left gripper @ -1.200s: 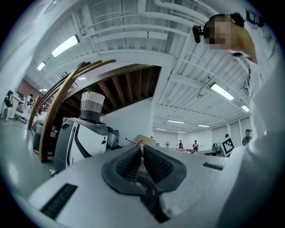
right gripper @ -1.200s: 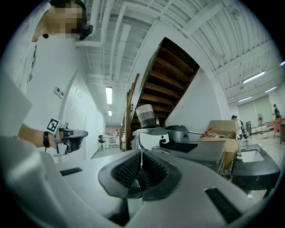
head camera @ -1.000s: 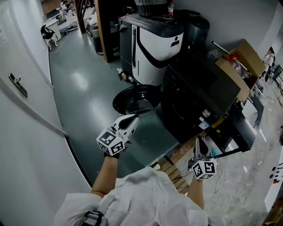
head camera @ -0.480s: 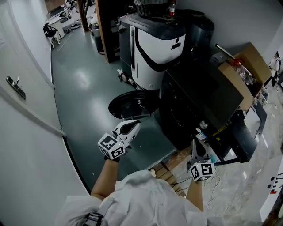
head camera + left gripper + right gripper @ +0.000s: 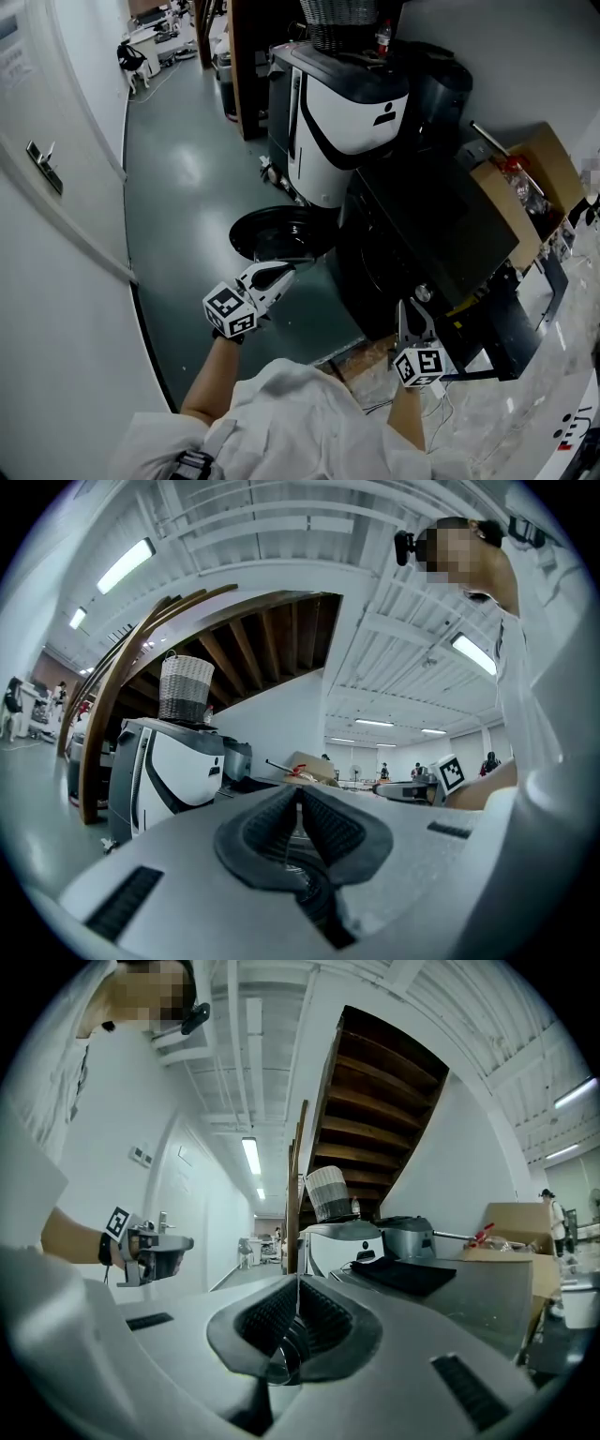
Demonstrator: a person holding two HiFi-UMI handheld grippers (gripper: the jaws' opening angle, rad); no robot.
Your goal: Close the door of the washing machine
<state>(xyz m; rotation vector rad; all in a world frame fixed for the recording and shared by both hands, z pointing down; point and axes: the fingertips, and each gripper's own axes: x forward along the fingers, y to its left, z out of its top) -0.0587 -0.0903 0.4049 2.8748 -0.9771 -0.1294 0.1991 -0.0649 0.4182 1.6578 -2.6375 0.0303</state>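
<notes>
Open washing machine (image 5: 422, 225) on a glossy grey-green floor (image 5: 178, 187)
My left gripper (image 5: 281, 272) and right gripper (image 5: 406, 314) both have jaws pressed together, empty; the round door (image 5: 281, 232) hangs open just beyond my left; white wall (image 5: 56, 309) at left.

Black washing machine (image 5: 422, 234), round dark door (image 5: 281, 232) wide open, perhaps fully.

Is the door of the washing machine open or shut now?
Open. The round door hangs swung out, away from the front of the washing machine.
</notes>
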